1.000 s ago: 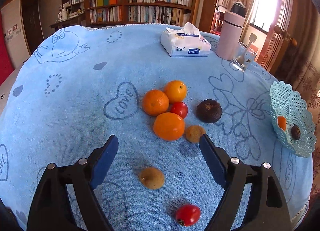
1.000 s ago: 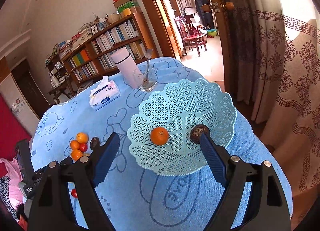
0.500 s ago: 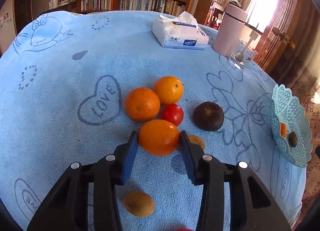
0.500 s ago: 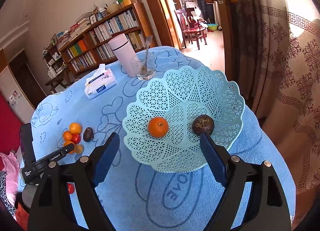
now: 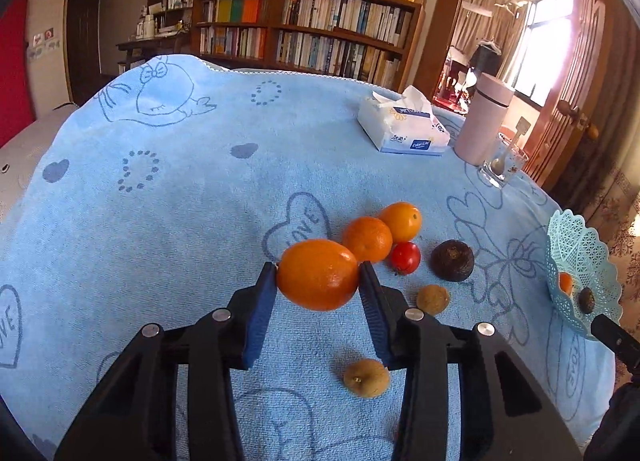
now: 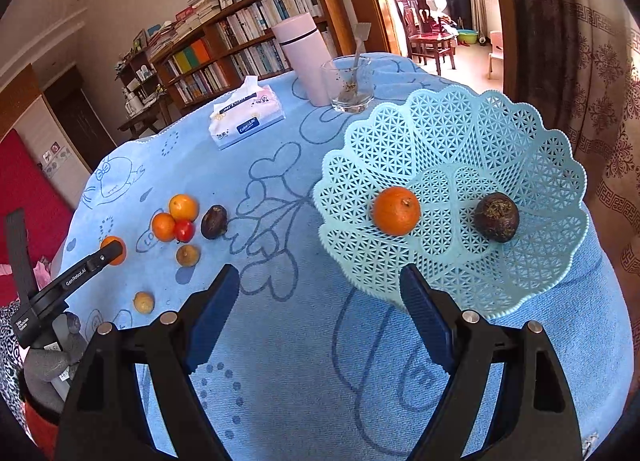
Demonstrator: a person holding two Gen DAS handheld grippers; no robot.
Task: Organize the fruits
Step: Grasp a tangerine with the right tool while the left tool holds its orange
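My left gripper point(image 5: 318, 269) is shut on a large orange point(image 5: 318, 275), its blue pads pressing both sides, a little apart from the fruit cluster. On the blue cloth lie two more oranges point(image 5: 367, 239), a red tomato point(image 5: 405, 258), a dark round fruit point(image 5: 452, 260) and two small brown fruits point(image 5: 433, 299). The light blue lattice basket point(image 6: 500, 133) holds an orange point(image 6: 397, 211) and a dark fruit point(image 6: 496, 217). My right gripper point(image 6: 320, 289) stands open over the cloth just before the basket's near rim, nothing between its fingers. The right wrist view also shows the left gripper point(image 6: 100, 261) at far left.
A tissue box point(image 5: 404, 129), a pink flask point(image 5: 486, 123) and a glass with a spoon point(image 5: 502, 167) stand at the table's far right. Bookshelves, a doorway and a curtain surround the table. A person's patterned sleeve point(image 6: 12, 341) shows at the left edge.
The left gripper moved in and shut on the large orange, then drew it away from the other fruit. The right gripper dropped lower and closer to the basket, staying open.
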